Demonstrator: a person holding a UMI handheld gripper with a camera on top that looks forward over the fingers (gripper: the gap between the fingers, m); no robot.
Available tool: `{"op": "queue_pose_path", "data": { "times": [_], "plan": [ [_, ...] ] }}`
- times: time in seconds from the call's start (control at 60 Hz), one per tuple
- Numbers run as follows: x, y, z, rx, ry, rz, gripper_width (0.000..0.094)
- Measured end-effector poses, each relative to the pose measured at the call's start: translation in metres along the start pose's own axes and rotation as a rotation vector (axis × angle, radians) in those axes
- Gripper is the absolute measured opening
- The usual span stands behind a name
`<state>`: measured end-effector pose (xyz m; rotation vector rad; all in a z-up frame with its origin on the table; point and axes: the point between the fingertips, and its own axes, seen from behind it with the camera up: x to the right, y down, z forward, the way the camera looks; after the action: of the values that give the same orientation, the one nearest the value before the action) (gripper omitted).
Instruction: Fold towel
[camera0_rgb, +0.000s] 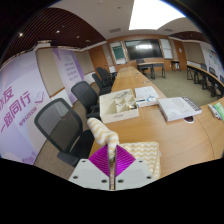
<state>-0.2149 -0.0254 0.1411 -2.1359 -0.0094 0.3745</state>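
1. The cream waffle-textured cloth towel (136, 155) lies bunched on the long wooden table (170, 135), under your tool's tips.
2. Your tool (112, 163) has its purple pads pressed together, seemingly pinching a towel edge, likely to lift it.
3. Black office chairs (60, 125) line the table.

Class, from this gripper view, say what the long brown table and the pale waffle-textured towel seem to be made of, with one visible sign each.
The long brown table looks like wood or wood-look laminate with a smooth finish: it shows an even brown and light glare. The pale waffle-textured towel, just ahead of the gripper, looks like soft woven cloth, judging by its gridded surface. The fingers stand nearly together, nothing between them.
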Motion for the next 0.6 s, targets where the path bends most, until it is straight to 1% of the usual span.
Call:
{"op": "queue_pose_path", "data": {
  "times": [0.067,0.117,0.15,0.183,0.217,0.233,0.3,0.333,0.35,0.383,0.467,0.6],
  "plan": [
    [0.057,0.022,0.011,-0.041,0.063,0.020,0.0044],
    [0.080,0.034,0.017,-0.079,0.103,0.024,0.0064],
    [0.095,0.044,0.021,-0.103,0.119,0.018,0.0095],
    [0.110,0.054,0.026,-0.120,0.121,0.015,0.0152],
    [0.120,0.059,0.025,-0.133,0.120,0.010,0.0241],
    [0.125,0.061,0.024,-0.138,0.123,0.006,0.0304],
    [0.146,0.061,0.013,-0.144,0.143,-0.018,0.0621],
    [0.156,0.057,0.009,-0.142,0.158,-0.026,0.0745],
    [0.160,0.056,0.004,-0.138,0.165,-0.030,0.0784],
    [0.168,0.054,-0.003,-0.135,0.175,-0.035,0.0819],
    [0.175,0.047,-0.025,-0.126,0.190,-0.047,0.0824],
    [0.161,0.035,-0.061,-0.108,0.184,-0.061,0.0847]
  ]
}}
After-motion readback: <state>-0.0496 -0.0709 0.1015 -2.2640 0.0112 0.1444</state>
